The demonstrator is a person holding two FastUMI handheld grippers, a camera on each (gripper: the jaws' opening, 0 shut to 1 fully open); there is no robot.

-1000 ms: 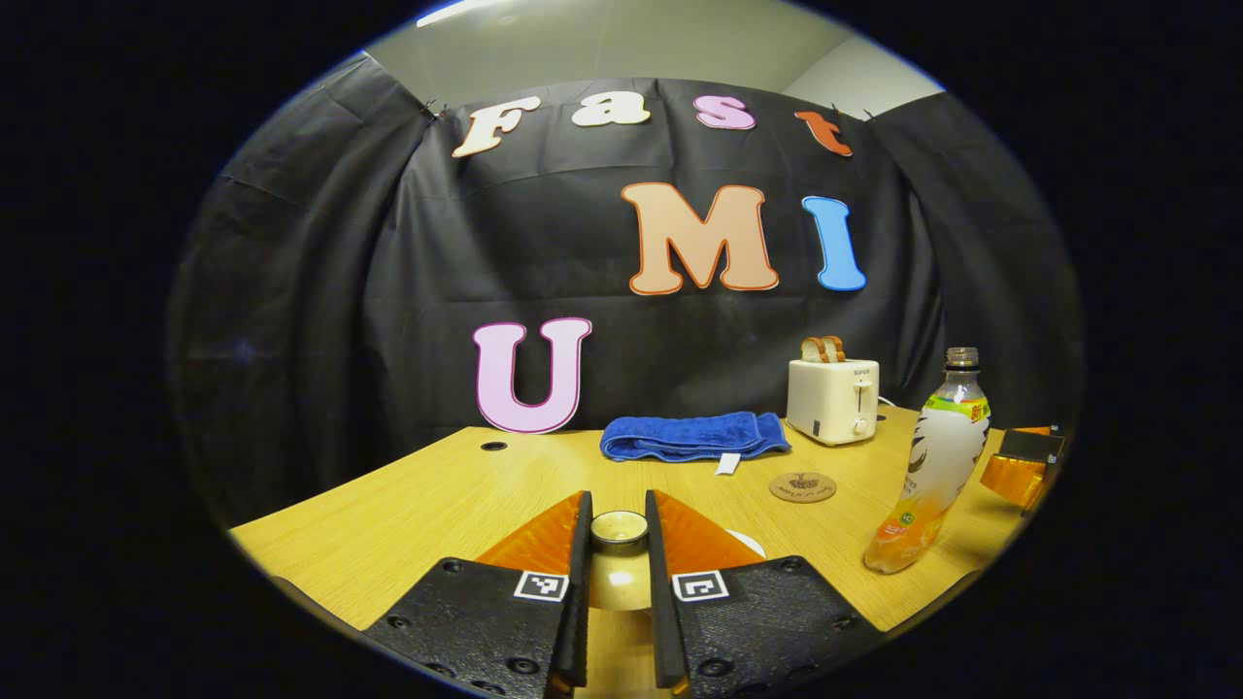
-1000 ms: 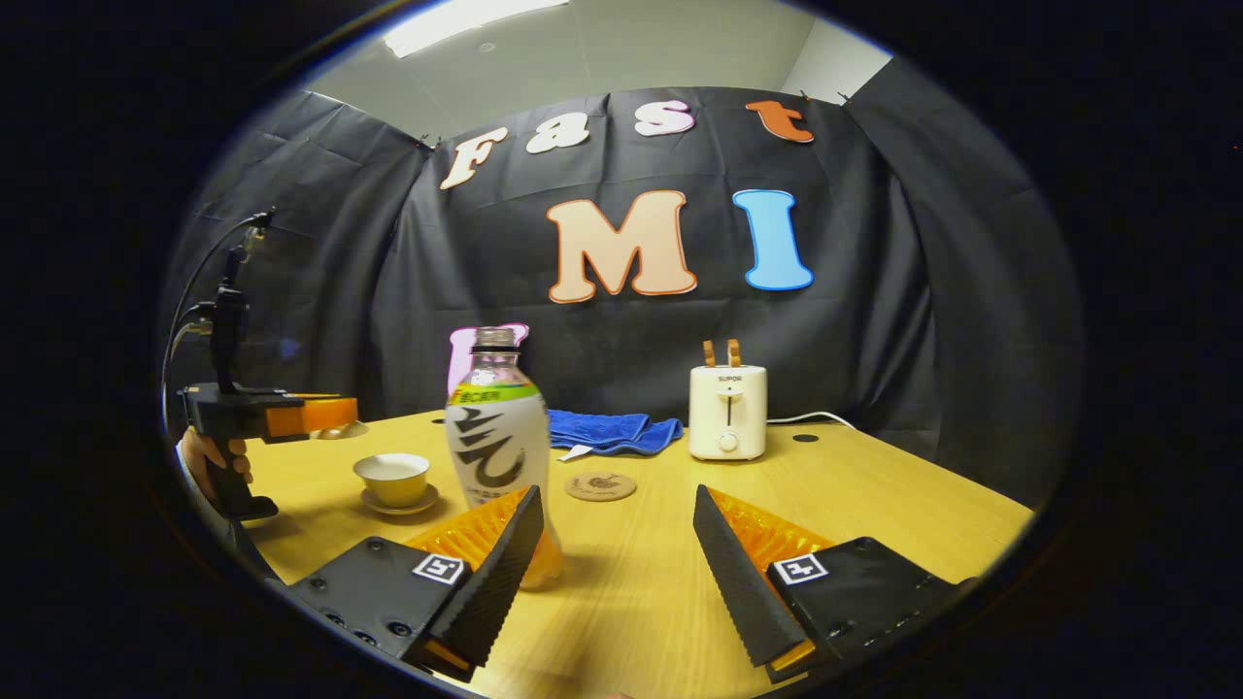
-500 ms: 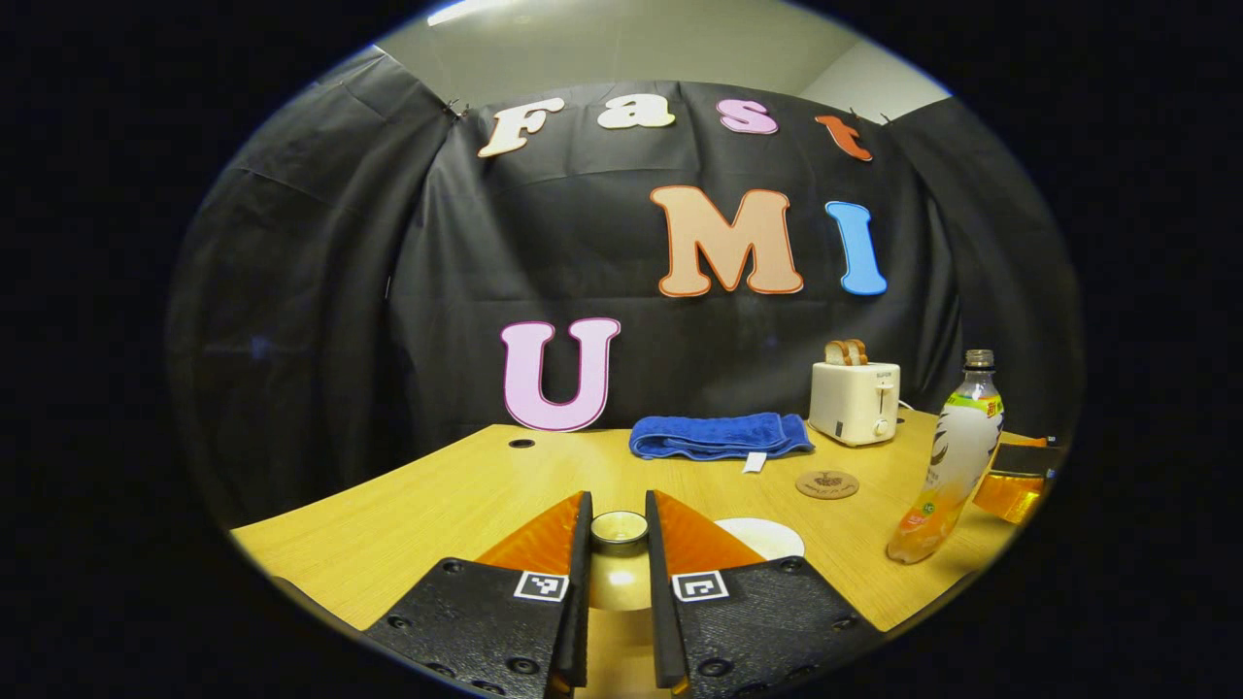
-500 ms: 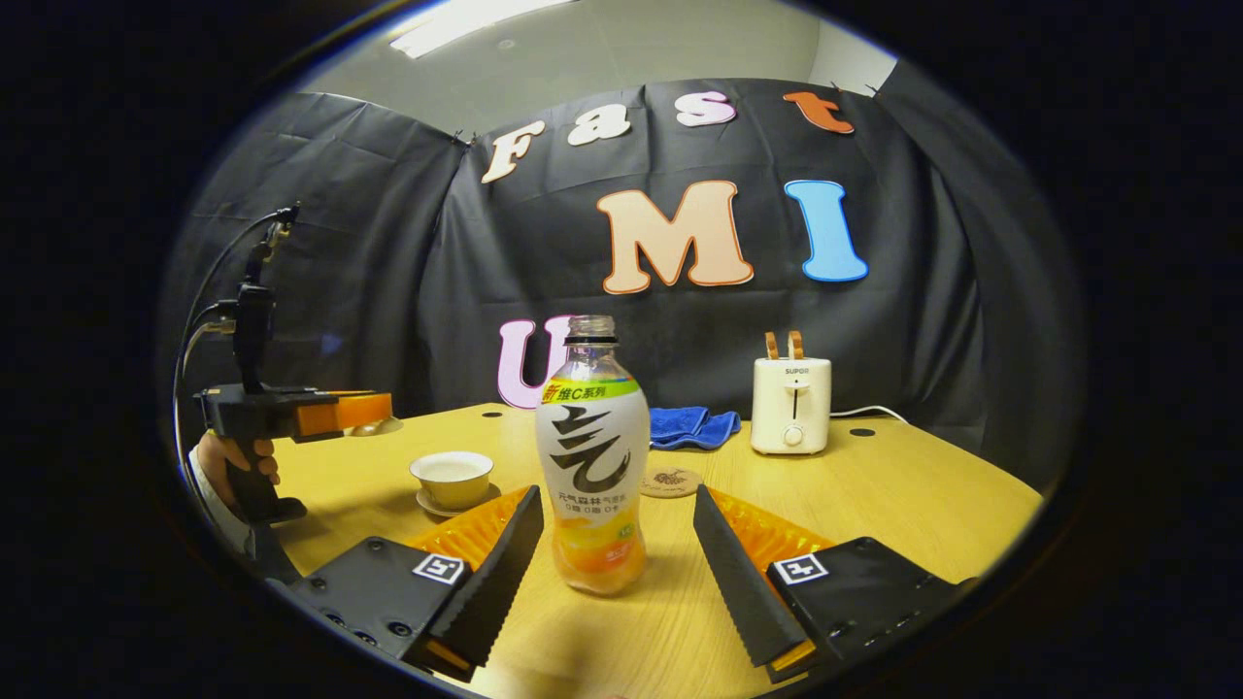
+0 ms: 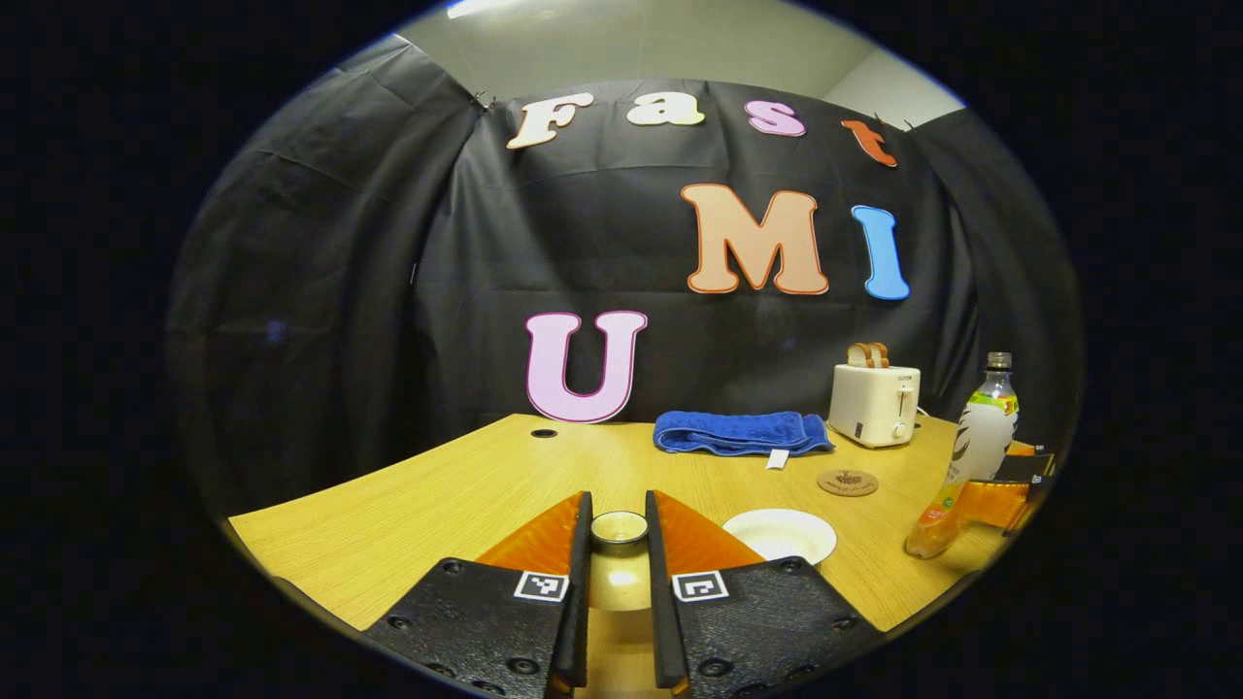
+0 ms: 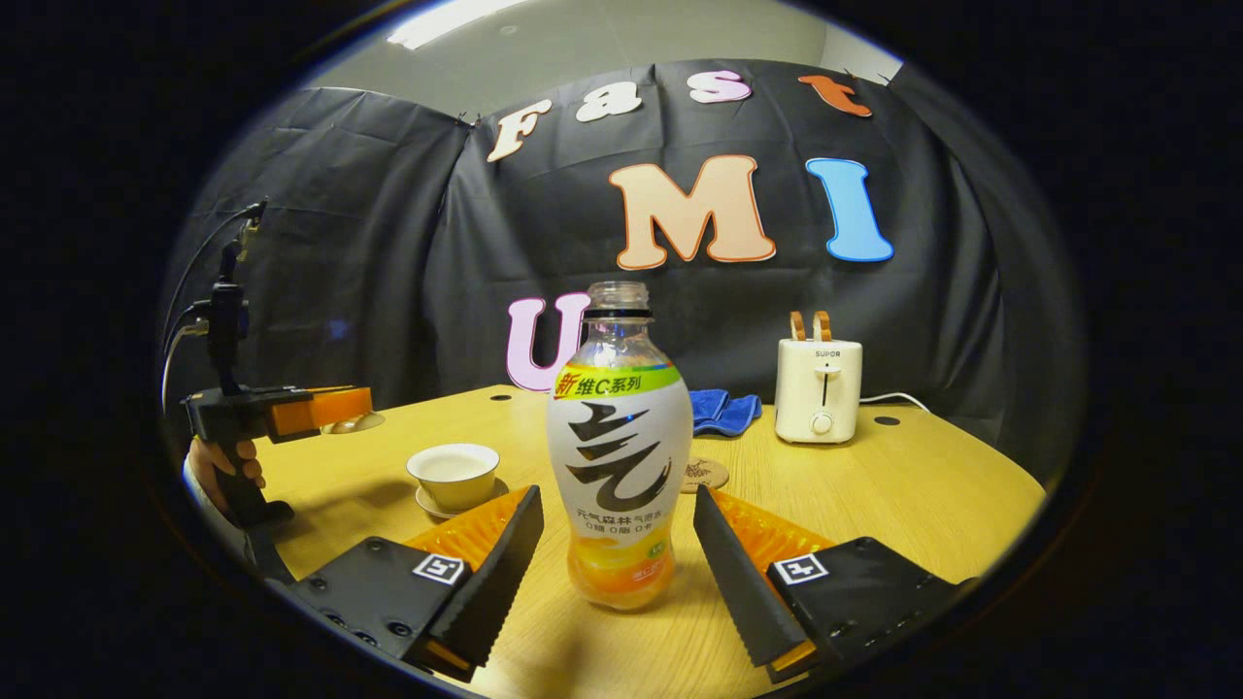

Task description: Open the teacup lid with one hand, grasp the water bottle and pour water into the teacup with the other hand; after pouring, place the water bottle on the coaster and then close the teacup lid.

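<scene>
Right gripper view: the bottle [image 6: 620, 456] stands upright on the tabletop [image 6: 903, 485], capless, squarely between the fingers of the right hand-held gripper [image 6: 614, 553]. The jaws are spread wide, with a gap on each side of the bottle, so there is no contact yet. To the left, the teacup [image 6: 453, 473] sits open on its saucer, and beyond it the left hand-held gripper [image 6: 345, 412] hangs in the air with the lid clamped at its tip, a hand [image 6: 225, 466] on its grip. The coaster [image 6: 706, 474] peeks out just behind the bottle, near the towel [image 6: 723, 410] and toaster [image 6: 818, 388].

Left gripper view: the left hand-held gripper [image 5: 618, 553] is pinching the lid [image 5: 619, 529] by its knob, both fingers pressed against it, held clear above the tabletop. The teacup [image 5: 780, 534] lies down to the right, with the coaster [image 5: 848, 482] farther back and the bottle [image 5: 971, 451] at the far right beside the other gripper.

So the lid is off and the step in hand looks like the bottle grasp. The next move calls for closing the jaws on the bottle's body, firmly enough to lift without crushing it, since the neck is open and a squeeze could push liquid out. Then comes lifting, carrying left to the cup and tipping slowly.
</scene>
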